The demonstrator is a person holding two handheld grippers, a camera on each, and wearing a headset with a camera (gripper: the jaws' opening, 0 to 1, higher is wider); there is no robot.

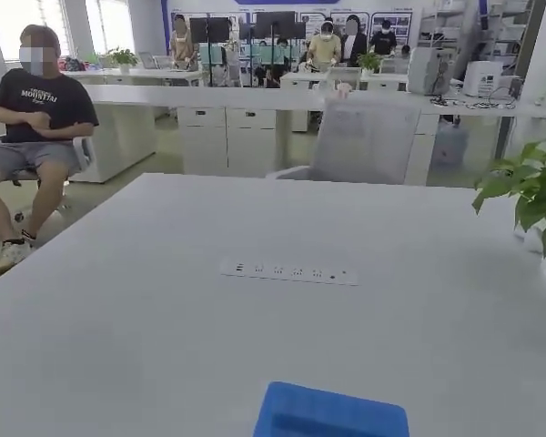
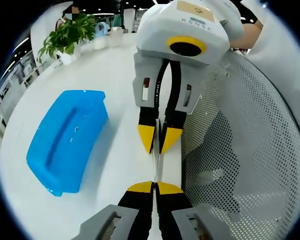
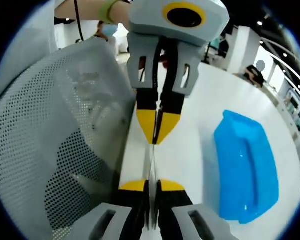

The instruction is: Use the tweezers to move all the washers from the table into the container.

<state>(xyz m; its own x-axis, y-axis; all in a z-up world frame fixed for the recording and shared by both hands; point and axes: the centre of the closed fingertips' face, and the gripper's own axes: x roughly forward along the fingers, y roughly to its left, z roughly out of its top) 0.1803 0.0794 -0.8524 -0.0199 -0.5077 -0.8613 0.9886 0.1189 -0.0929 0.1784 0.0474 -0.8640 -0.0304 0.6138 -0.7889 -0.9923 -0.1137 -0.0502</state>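
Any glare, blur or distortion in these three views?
Head view: soft, windows washed out top left, blue container cropped at the bottom edge. Left gripper view: heavy fisheye bending, left claw sharp. Right gripper view: same bending, tweezers thin but visible.

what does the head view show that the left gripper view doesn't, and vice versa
Head view: a white power strip and a seated person in a black t-shirt. Left gripper view: the left gripper and right gripper tip to tip, both shut on thin metal tweezers. Both: the white table, the blue plastic container and a leafy green plant.
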